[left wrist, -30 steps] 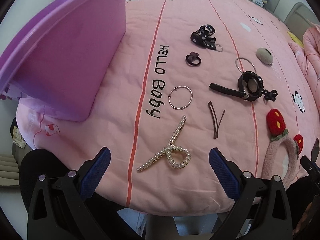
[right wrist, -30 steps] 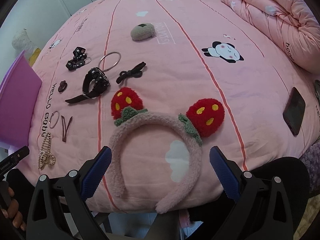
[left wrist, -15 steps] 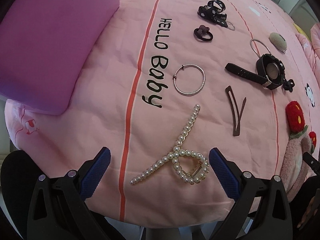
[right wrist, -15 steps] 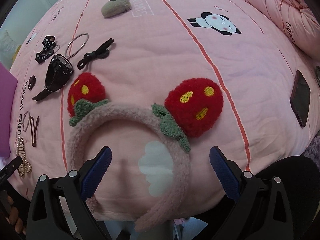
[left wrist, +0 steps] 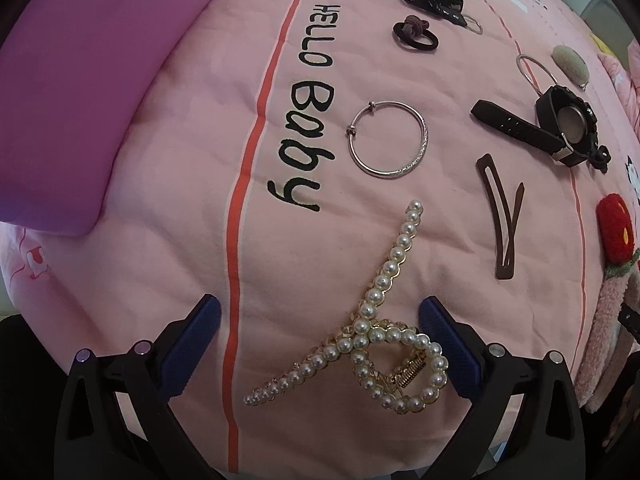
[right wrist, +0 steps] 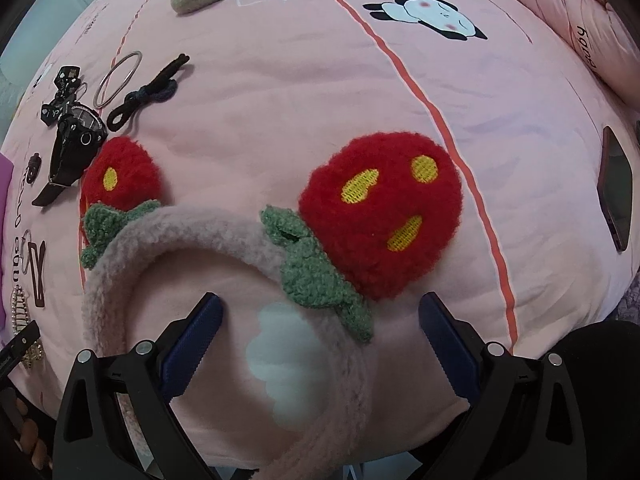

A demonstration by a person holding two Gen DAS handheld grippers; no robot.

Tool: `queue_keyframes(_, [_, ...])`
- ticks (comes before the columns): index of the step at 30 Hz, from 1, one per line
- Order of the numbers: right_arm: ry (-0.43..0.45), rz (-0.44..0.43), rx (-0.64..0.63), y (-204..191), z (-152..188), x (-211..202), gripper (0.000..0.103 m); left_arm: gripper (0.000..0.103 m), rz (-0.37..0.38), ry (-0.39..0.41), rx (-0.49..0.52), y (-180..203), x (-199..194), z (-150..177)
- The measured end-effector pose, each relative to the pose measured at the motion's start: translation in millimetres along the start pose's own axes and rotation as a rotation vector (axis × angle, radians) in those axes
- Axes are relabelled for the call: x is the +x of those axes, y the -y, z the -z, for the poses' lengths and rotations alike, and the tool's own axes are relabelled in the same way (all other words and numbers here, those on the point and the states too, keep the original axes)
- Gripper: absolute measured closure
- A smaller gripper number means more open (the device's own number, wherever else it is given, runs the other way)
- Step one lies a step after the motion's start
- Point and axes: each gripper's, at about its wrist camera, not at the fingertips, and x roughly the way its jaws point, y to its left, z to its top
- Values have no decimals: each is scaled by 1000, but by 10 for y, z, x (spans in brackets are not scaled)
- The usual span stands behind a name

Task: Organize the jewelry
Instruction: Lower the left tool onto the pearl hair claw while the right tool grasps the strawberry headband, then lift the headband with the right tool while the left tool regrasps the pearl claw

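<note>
Pearl hair claw [left wrist: 362, 340], gold frame, lies flat on pink bedsheet [left wrist: 160, 240], between wide-spread left gripper [left wrist: 320, 336] fingers. Right gripper [right wrist: 320, 336] also wide, over fluffy strawberry headband [right wrist: 224, 232].

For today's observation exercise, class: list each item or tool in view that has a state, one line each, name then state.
left tool: open, straddling the pearl clip, not gripping
right tool: open, over the headband, not gripping
pearl hair claw: lying flat on the bedspread
strawberry headband: lying flat, ungripped
brown snap clip: sprung open
watch: unfastened, strap laid out
</note>
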Motion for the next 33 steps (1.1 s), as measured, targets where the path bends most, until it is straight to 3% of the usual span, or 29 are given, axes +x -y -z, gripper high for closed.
queue_keyframes(9, [33,8,-23,-61,95,5,10,6,-10,30,11,36,3,36])
queue_keyframes(10, [36,5,-25,-83,79,-14,14,8,-6,34,11,49,-17,88])
queue_keyframes(12, [52,0,-45,-107,105,-71,28,12,6,40,15,25,-47,128])
queue_keyframes(14, [75,7,-72,-204,178,-144,52,21,13,48,21,22,-118,188])
queue_keyframes(18, [93,7,-85,-232,241,-186,70,40,9,71,61,115,-229,262])
queue_keyframes(19, [95,2,-76,-213,245,-203,83,46,8,76,74,148,-256,278])
queue_keyframes(20, [97,-2,-66,-188,249,-219,89,46,7,80,81,169,-276,294])
queue_keyframes(26, [106,-48,-55,-123,170,-297,90,47,59,86,39,115,-387,282])
queue_keyframes(33, [182,-77,-84,-116,167,-547,91,47,88,138,49,89,-589,274])
